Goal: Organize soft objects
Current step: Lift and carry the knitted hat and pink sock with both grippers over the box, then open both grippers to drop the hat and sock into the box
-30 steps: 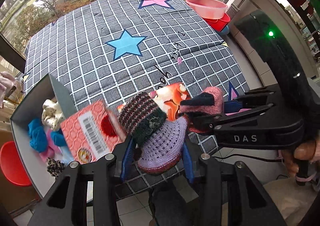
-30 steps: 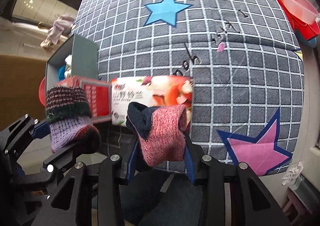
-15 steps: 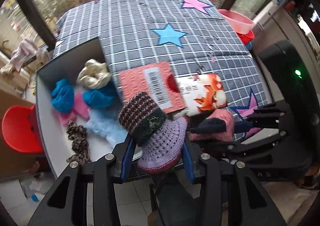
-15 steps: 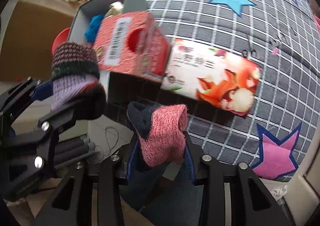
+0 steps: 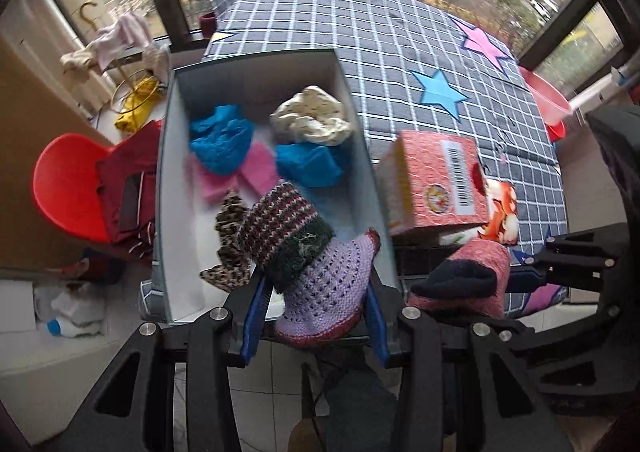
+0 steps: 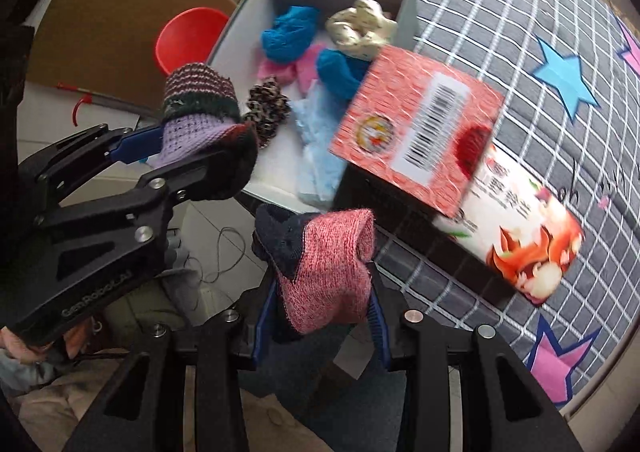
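Grippers both carry socks: the left gripper (image 5: 316, 316) is clamped on a lilac knitted sock with a striped cuff (image 5: 304, 252) at lower centre of its view, and the right gripper (image 6: 324, 316) pinches a pink sock with a navy toe (image 6: 324, 264) low in its frame. Above them lies the open grey box (image 5: 164, 180), already holding blue, pink, cream and leopard-print soft items, with a red tissue box (image 6: 416, 136) leaning at its right wall. The carrying step seems underway; next, each sock needs positioning over the box's bare floor before release.
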### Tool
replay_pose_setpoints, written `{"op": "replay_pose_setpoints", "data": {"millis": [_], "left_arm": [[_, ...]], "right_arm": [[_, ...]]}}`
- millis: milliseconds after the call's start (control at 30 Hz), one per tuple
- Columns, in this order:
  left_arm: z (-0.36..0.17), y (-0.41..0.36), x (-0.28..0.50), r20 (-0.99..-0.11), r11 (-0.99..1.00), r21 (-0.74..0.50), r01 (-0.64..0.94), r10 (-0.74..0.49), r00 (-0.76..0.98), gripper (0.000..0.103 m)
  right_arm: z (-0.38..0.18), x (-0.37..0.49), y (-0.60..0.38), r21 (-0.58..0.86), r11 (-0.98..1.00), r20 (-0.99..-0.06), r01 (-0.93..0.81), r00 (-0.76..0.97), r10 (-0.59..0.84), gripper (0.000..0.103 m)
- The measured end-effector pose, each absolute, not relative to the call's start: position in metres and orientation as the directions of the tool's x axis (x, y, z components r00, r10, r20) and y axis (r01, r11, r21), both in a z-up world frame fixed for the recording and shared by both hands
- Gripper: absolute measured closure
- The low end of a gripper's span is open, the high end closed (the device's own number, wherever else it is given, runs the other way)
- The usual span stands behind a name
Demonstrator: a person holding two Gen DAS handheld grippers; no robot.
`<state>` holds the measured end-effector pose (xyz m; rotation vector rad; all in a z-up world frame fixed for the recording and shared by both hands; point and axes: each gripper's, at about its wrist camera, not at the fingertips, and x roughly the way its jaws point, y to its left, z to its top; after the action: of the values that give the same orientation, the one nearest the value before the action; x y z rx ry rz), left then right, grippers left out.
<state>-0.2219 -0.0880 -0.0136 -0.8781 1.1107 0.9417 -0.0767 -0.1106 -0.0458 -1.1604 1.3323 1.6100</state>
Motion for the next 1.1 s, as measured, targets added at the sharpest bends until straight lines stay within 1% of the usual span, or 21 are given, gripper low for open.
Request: {"op": "replay_pose_setpoints", "data": {"millis": [400,800,1100], "left_arm": [[-0.021,-0.063,-0.268,-0.974,0.201,-0.084,-0.976,0.189,0.123,0.056],[-0.036,-0.038,-0.271,-0.979,0.152,-0.08,-0.985,0.173,0.106,0.056],[-0.048,-0.024,-0.266,-0.985,0.103,-0.053,-0.993,0.158,0.069,0.055]], "right_arm": [[-0.025,-0.116,-0.075,0.303,-0.285,-0.946,-0.909,-0.324,0.029,0.062],[-0.026,-0.116,-0.037,0.281,-0.239,-0.951,-0.929,-0.304,0.062,0.062],[-0.026,-0.116,-0.015,0.246,-0.204,-0.959,-0.947,-0.269,0.091,0.062]]}}
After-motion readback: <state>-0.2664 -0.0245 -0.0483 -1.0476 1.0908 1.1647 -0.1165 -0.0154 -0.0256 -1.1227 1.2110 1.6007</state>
